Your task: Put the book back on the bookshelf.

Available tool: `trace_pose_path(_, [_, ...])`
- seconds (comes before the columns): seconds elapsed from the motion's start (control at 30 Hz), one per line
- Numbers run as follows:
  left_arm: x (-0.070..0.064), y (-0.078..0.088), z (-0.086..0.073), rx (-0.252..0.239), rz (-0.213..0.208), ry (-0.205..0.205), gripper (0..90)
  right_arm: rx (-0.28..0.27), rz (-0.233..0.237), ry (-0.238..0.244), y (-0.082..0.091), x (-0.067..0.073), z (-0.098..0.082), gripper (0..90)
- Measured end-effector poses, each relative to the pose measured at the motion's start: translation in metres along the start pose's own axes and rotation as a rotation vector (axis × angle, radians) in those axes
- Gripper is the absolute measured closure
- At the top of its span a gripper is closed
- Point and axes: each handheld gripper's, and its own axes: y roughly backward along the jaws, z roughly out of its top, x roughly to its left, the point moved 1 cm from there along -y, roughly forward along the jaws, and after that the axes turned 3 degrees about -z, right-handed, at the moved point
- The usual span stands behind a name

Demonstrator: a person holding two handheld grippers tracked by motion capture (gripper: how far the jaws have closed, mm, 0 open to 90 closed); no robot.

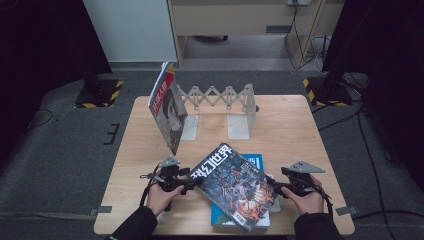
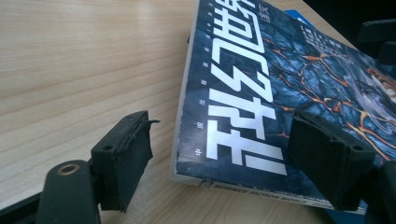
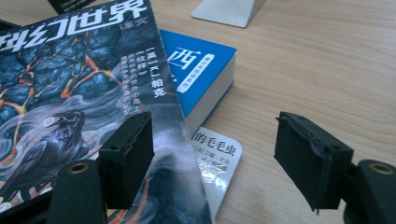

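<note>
Diagonally across the blue book [image 1: 256,161] near the bench's [image 1: 300,120] front edge lies the dark magazine [image 1: 234,186], its long axis running between the left gripper [image 1: 192,184] and right gripper [image 1: 276,189], both sets of fingers wide astride opposite edges, gripping nothing.

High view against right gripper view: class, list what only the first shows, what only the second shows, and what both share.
High view alone: a magazine leaning upright against the accordion book rack, both of the person's hands, and the left gripper.

Right gripper view alone: a small white booklet tucked under the blue book, and the right gripper's fingers close up, standing apart.

Shared: the dark science-fiction magazine lying across the blue book on the wooden table.
</note>
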Motion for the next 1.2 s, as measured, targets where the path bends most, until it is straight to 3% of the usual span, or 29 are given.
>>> trace_pose_path(0.23, [-0.002, -0.007, -0.001, 0.016, -0.061, 0.034, 19.8, 0.021, 0.020, 0.020, -0.007, 0.006, -0.001, 27.4])
trace_pose_path(0.57, [0.001, -0.014, -0.001, 0.039, -0.128, 0.100, 19.1, 0.017, 0.030, -0.003, -0.009, 0.007, -0.002, 26.9])
trace_pose_path(0.77, [-0.002, 0.000, 0.008, 0.023, -0.116, 0.108, 35.4, 0.014, 0.029, -0.005, -0.009, 0.006, -0.002, 26.6])
trace_pose_path(0.93, [-0.010, 0.014, 0.016, -0.060, -0.165, 0.145, 47.0, 0.013, 0.020, -0.014, -0.009, 0.005, -0.003, 26.7])
trace_pose_path(1.07, [-0.010, 0.011, 0.016, -0.037, -0.145, 0.150, 48.1, 0.012, 0.021, -0.015, -0.009, 0.005, -0.003, 26.7])
trace_pose_path(1.2, [-0.007, 0.002, 0.015, 0.013, -0.191, 0.175, 47.6, 0.006, 0.025, -0.010, -0.010, 0.005, -0.003, 26.7])
